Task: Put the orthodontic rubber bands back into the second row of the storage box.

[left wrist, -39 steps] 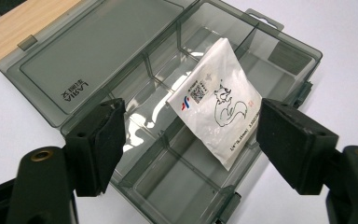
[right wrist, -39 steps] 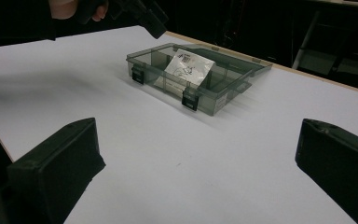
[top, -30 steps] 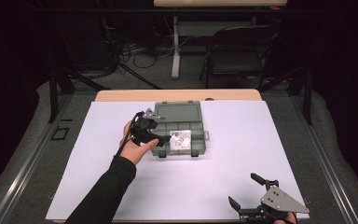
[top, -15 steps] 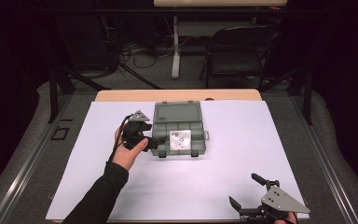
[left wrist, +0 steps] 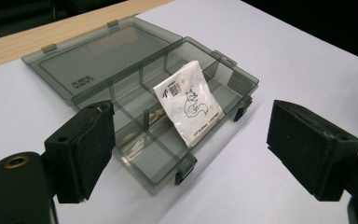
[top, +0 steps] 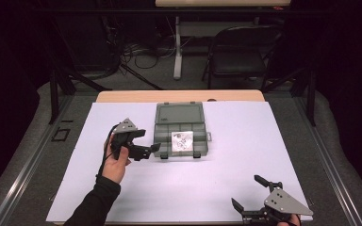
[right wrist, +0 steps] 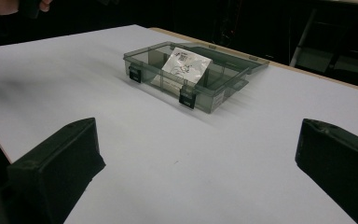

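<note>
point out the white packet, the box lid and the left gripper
white packet (left wrist: 189, 102), left gripper view, its printed face
box lid (top: 179, 114), high view, lid's middle
left gripper (top: 147, 141), high view, between its jaws

Smoky grey see-through plastic compartment box (left wrist: 135, 126) with darker grey latches, white paper sachet (left wrist: 189, 105) printed with a black squirrel line drawing plus a small red and blue mark, pale lavender-white table cover (top: 226, 188), light wooden table edge (top: 179, 96), black-jawed left gripper (top: 145, 143), black sleeve (top: 94, 207)

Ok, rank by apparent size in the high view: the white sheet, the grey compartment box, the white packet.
1. White sheet, largest by far.
2. Grey compartment box, lid open.
3. White packet, smallest, leaning inside the box.
</note>
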